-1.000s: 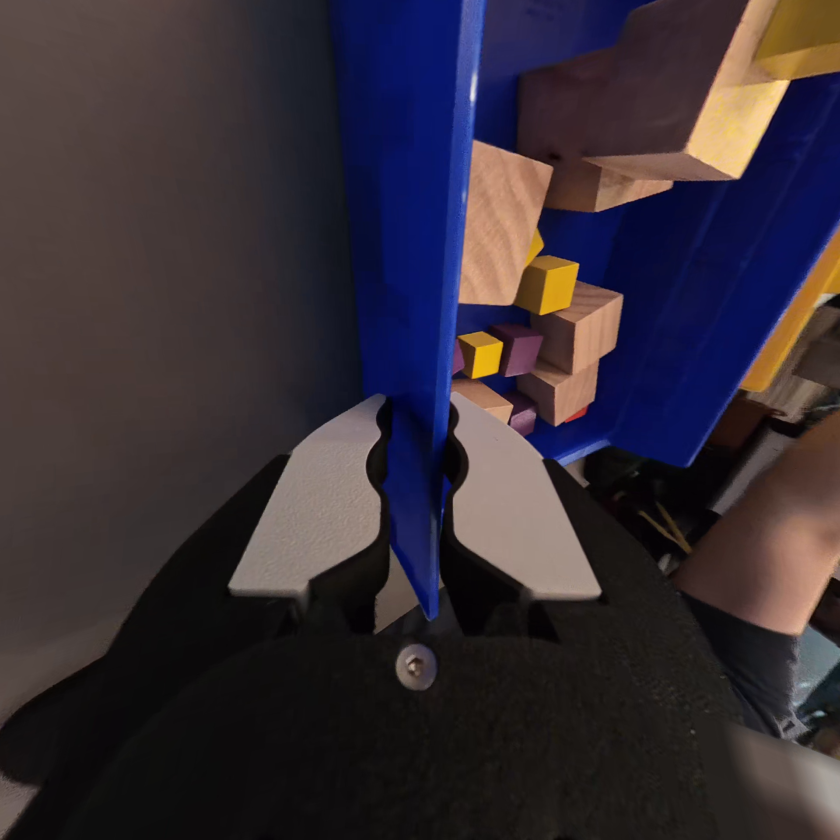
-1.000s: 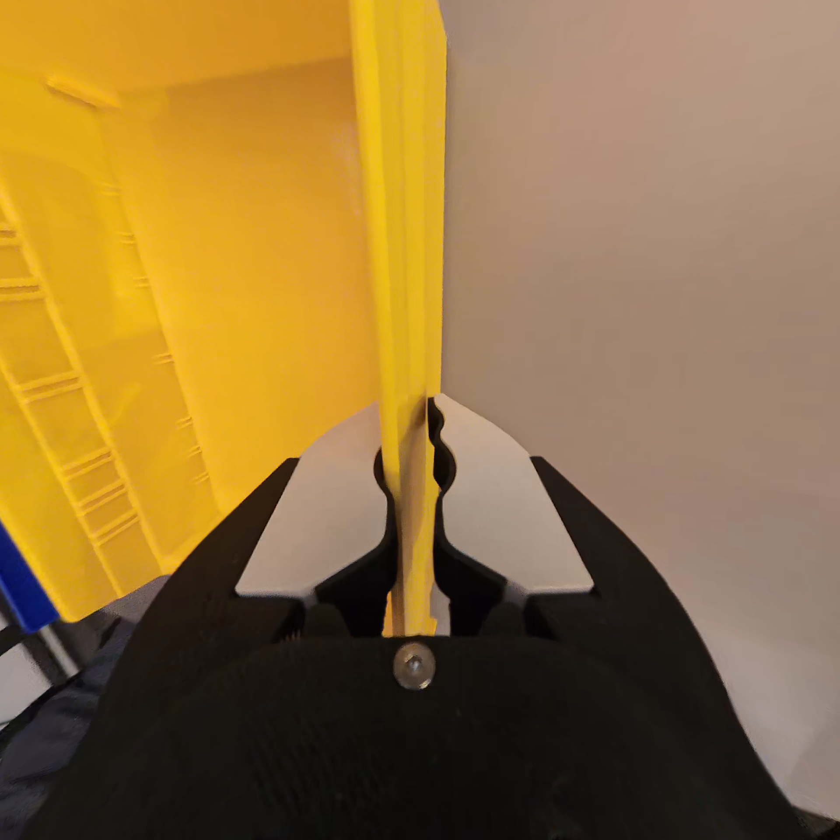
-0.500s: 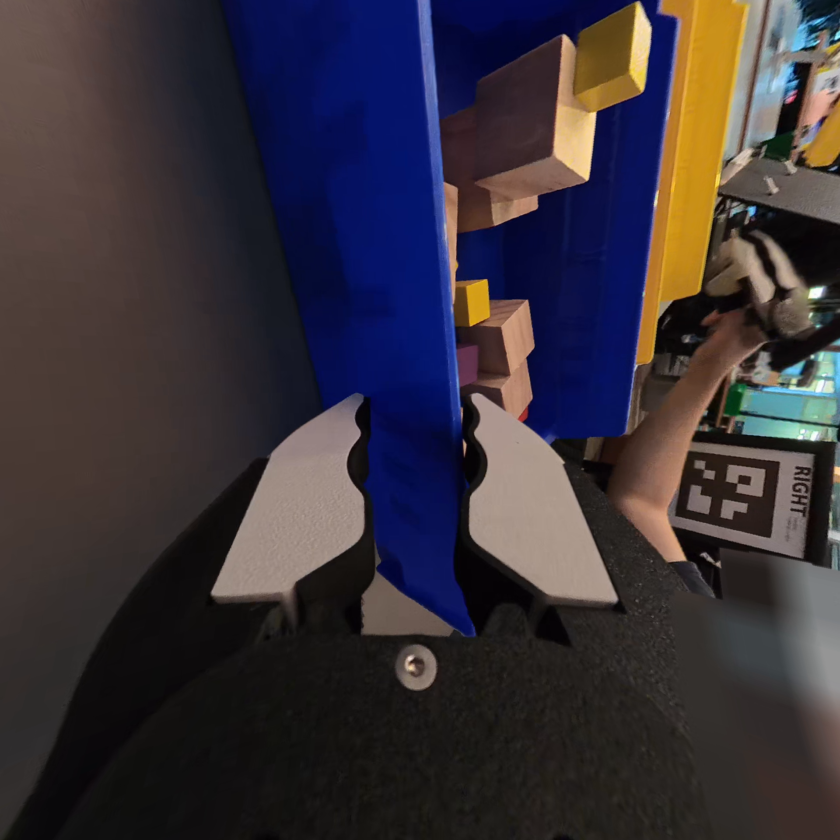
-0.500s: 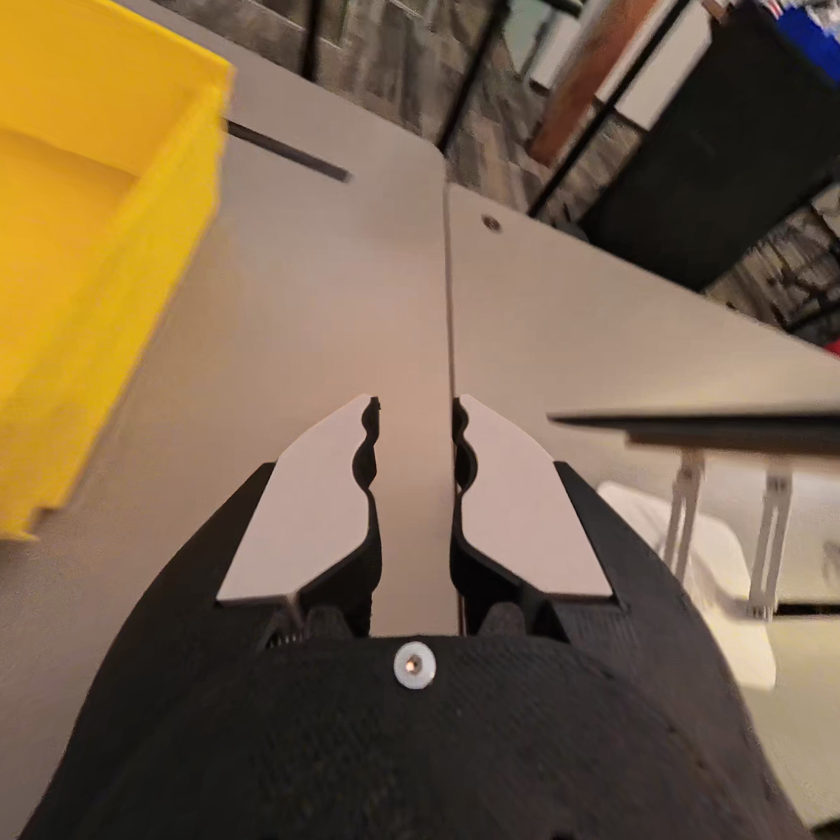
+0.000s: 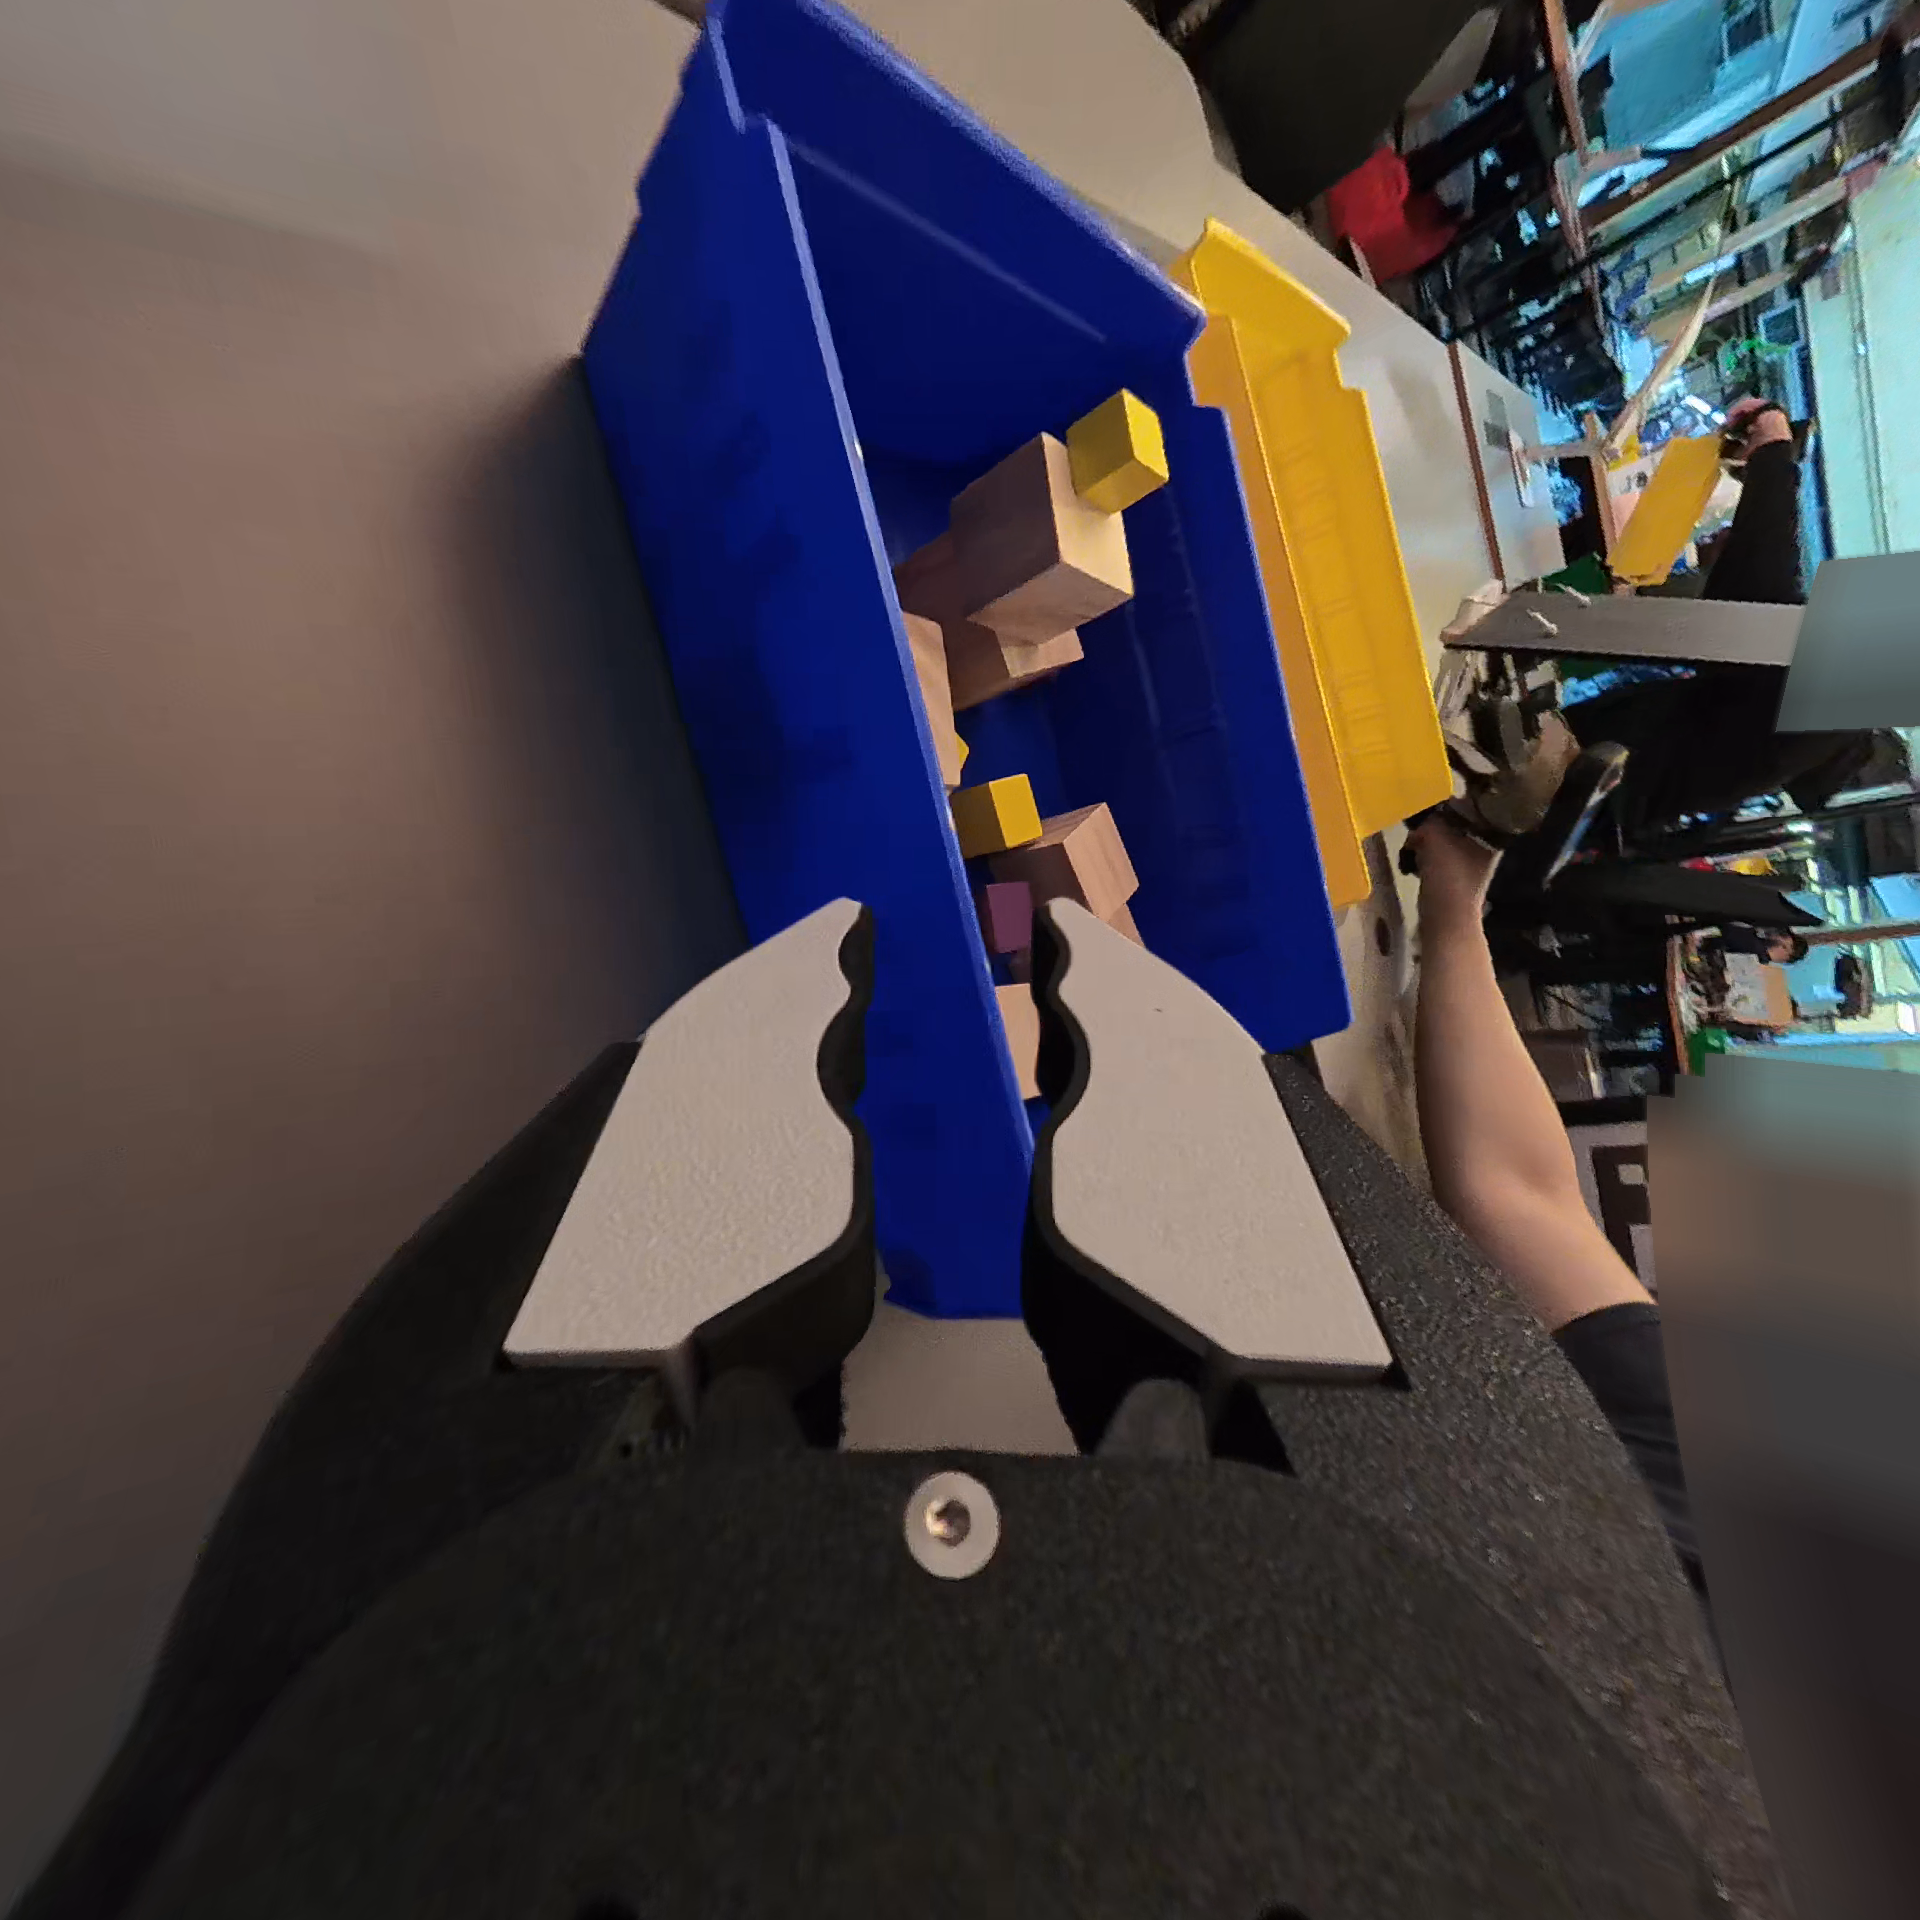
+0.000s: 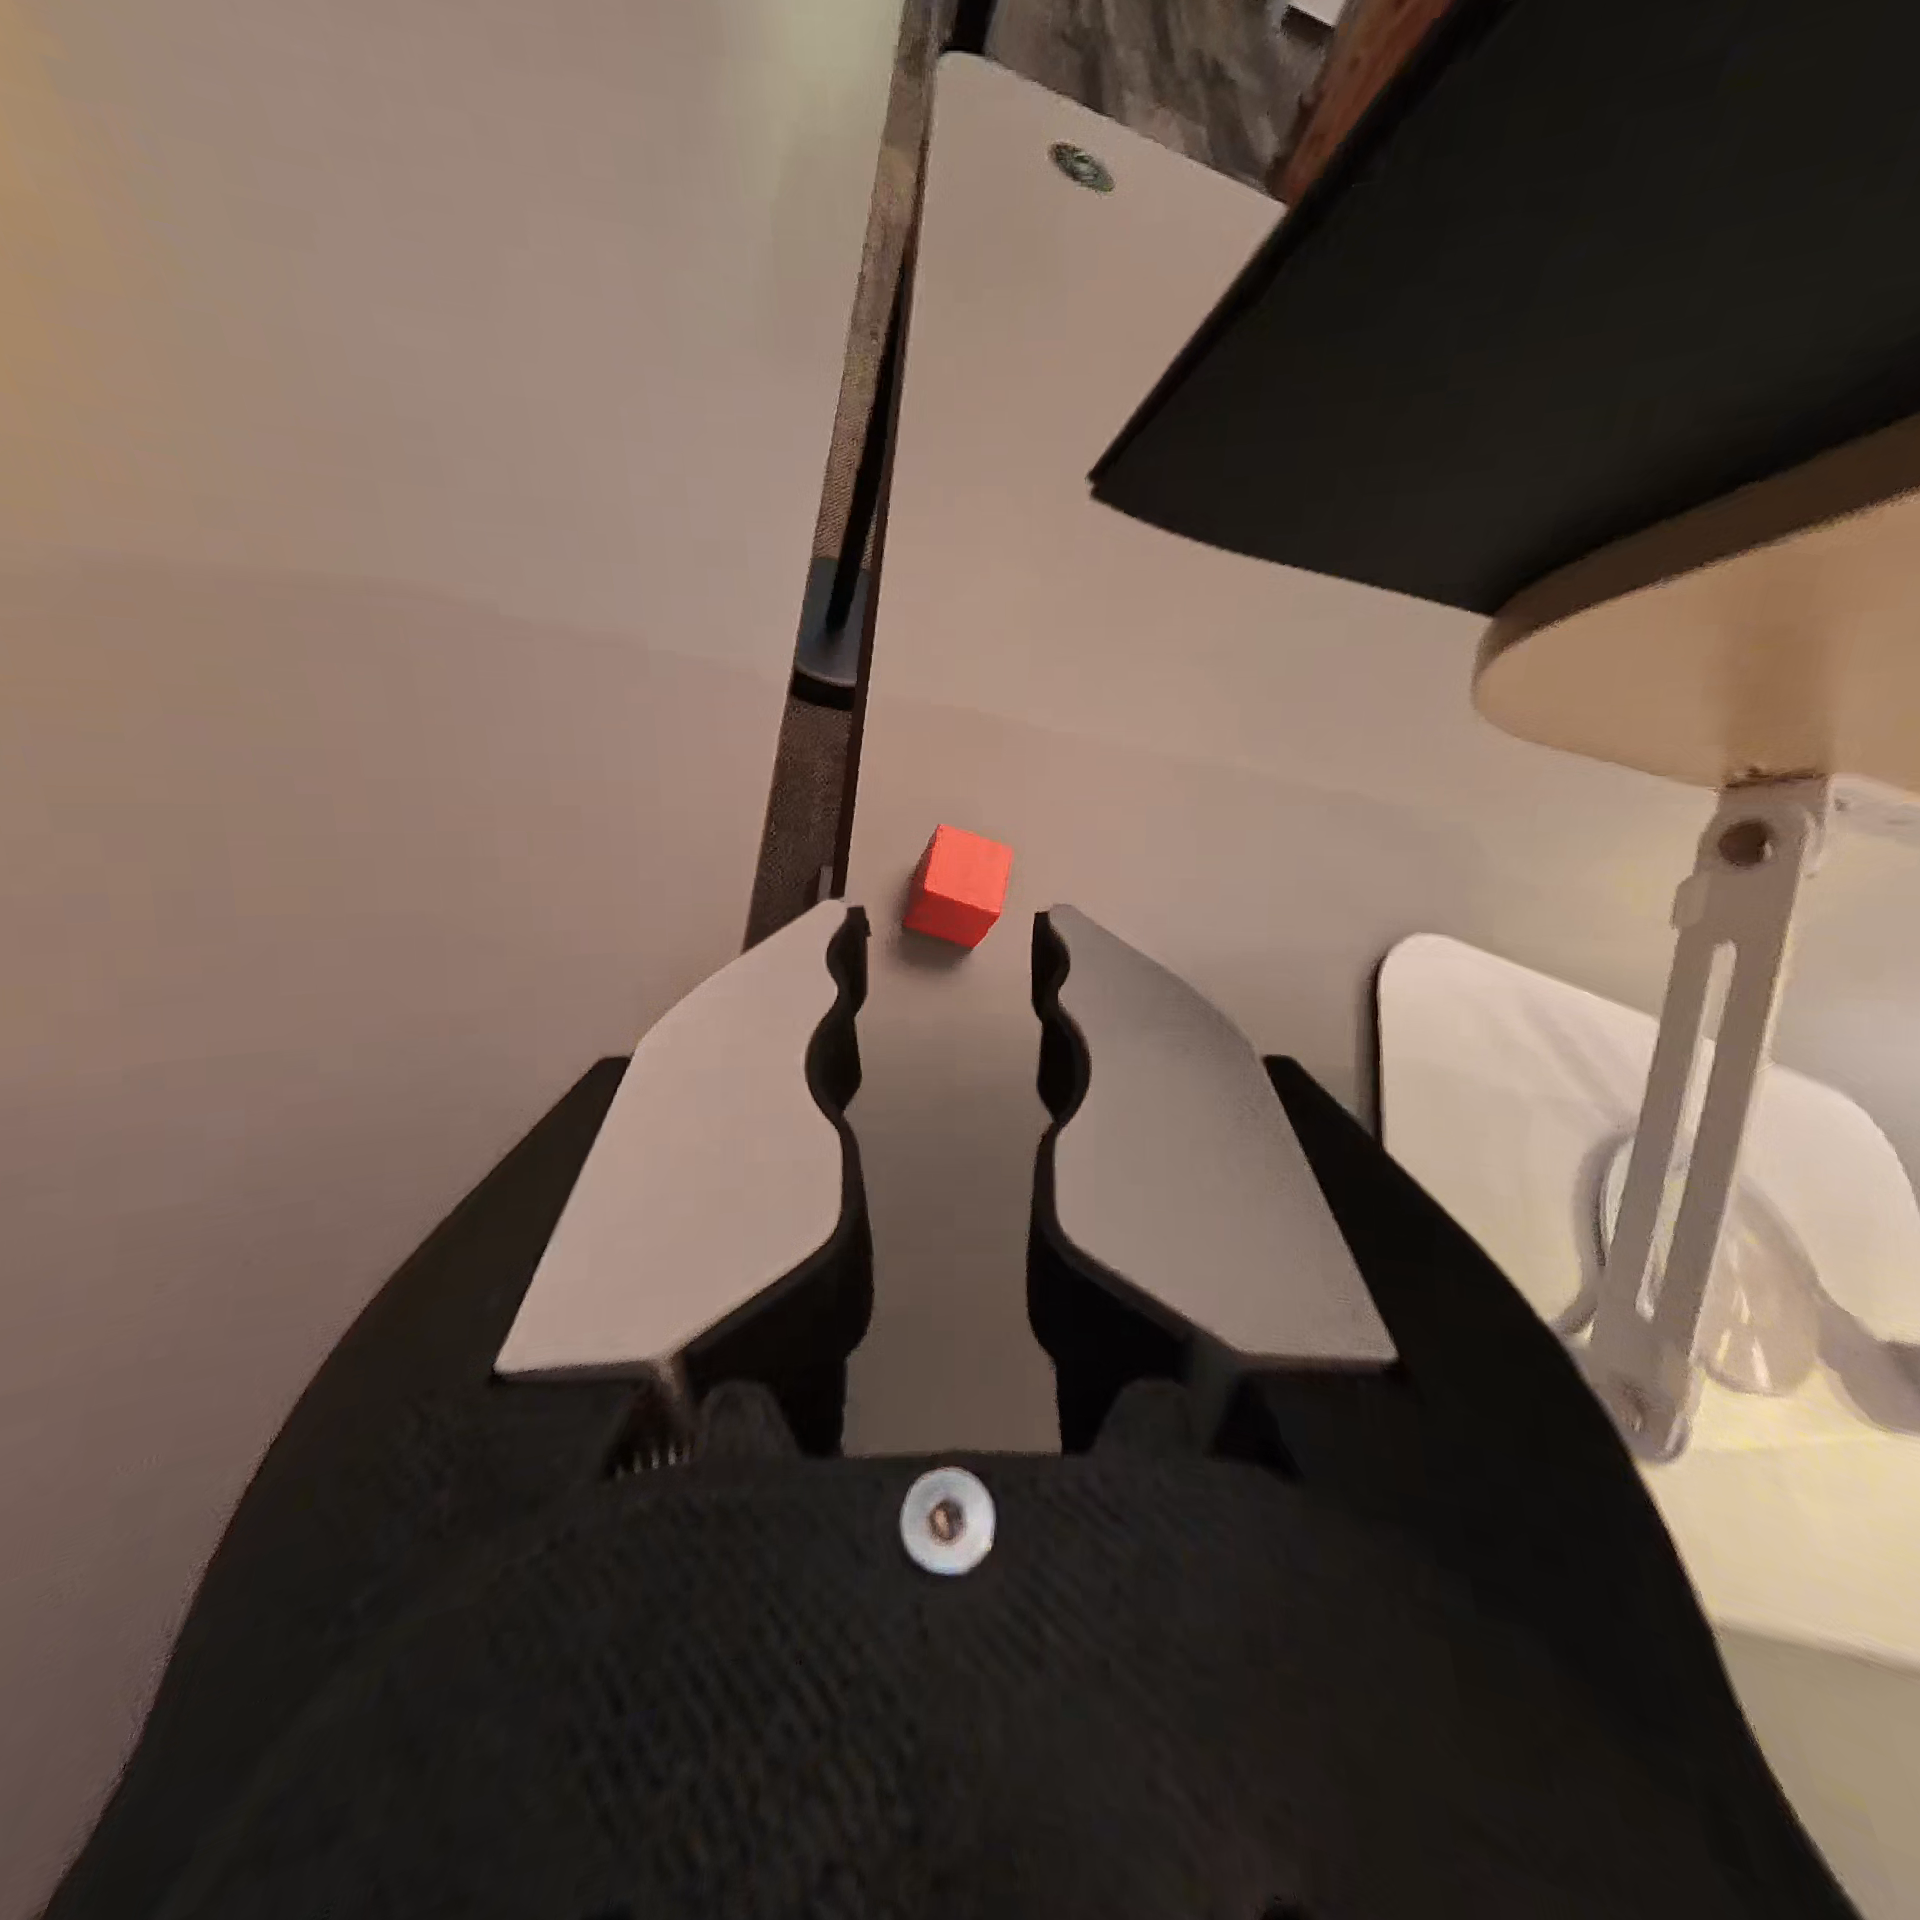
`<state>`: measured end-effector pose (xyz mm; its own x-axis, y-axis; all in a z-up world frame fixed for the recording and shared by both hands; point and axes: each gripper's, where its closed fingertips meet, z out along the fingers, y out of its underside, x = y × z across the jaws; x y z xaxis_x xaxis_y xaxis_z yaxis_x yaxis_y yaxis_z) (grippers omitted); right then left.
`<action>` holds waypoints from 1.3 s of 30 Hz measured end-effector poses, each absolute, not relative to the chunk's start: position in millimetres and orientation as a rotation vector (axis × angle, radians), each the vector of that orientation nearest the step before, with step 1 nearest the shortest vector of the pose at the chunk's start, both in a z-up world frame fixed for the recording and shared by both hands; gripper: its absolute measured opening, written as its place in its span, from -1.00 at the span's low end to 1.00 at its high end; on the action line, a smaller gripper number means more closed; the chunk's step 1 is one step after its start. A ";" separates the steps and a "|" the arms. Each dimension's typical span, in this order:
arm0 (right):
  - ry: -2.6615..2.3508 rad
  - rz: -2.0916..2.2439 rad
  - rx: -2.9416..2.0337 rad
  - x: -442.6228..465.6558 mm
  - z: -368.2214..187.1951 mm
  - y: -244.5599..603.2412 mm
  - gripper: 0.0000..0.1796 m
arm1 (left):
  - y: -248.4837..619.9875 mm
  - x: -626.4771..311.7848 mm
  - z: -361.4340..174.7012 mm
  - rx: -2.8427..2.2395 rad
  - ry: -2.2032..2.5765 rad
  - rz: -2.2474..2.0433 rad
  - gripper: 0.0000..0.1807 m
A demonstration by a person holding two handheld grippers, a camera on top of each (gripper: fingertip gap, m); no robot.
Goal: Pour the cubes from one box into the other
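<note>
The blue box [image 5: 790, 582] stands on the grey table and holds several wooden cubes [image 5: 1049, 551], yellow cubes [image 5: 1117, 452] and a purple cube [image 5: 1006, 914]. My left gripper [image 5: 951, 925] is open, with its fingers on either side of the blue box's near wall. The yellow box [image 5: 1320, 582] stands right beside the blue box, on its far side. My right gripper [image 6: 948, 920] is open and empty, low over the table. A small red cube [image 6: 958, 885] lies on the table just ahead of its fingertips.
A person's bare arm [image 5: 1486, 1091] reaches in beyond the boxes. In the right wrist view, a seam between two tabletops [image 6: 831, 623] runs away from me. A dark board on a round base [image 6: 1558, 312] with a white bracket [image 6: 1704, 1039] overhangs at the right.
My left gripper went from clamped on the blue wall to open around it, and the box came down level. My right gripper let go of the yellow box and swung away to the red cube.
</note>
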<state>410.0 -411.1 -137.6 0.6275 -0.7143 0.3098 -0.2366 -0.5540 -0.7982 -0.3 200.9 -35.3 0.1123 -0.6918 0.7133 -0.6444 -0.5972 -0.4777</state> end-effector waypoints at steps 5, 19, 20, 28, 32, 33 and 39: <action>0.549 -0.771 -2.180 418.5 -154.5 -412.1 -0.70 | 219.8 -23.3 -23.4 -2.271 1.308 -1.486 -0.68; 0.438 -0.678 -2.118 438.8 -160.5 -400.3 -0.53 | 265.9 -82.9 -31.2 -2.346 1.016 -1.344 -0.69; 0.438 -0.663 -2.113 439.4 -160.9 -399.2 -0.52 | 266.9 -84.9 -31.8 -2.348 1.006 -1.335 -0.69; 0.413 -0.638 -2.145 441.2 -167.7 -396.0 -0.53 | 264.8 -91.0 -29.3 -2.343 0.999 -1.295 -0.70; 0.368 -0.675 -2.201 440.1 -173.8 -397.6 -0.53 | 265.5 -93.0 -27.9 -2.336 0.991 -1.281 -0.70; 0.362 -0.691 -2.206 440.8 -173.7 -398.7 -0.53 | 264.8 -93.2 -27.9 -2.337 0.992 -1.285 -0.70; 0.353 -0.707 -2.226 441.8 -174.4 -398.8 -0.53 | 262.7 -94.4 -31.1 -2.347 0.996 -1.273 -0.70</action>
<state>441.8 -398.8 -174.4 0.8084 -0.4511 0.3781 -0.0302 -0.6734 -0.7387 -94.4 262.7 -31.1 0.3702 -0.6921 0.6197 -0.4350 -0.7186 -0.5426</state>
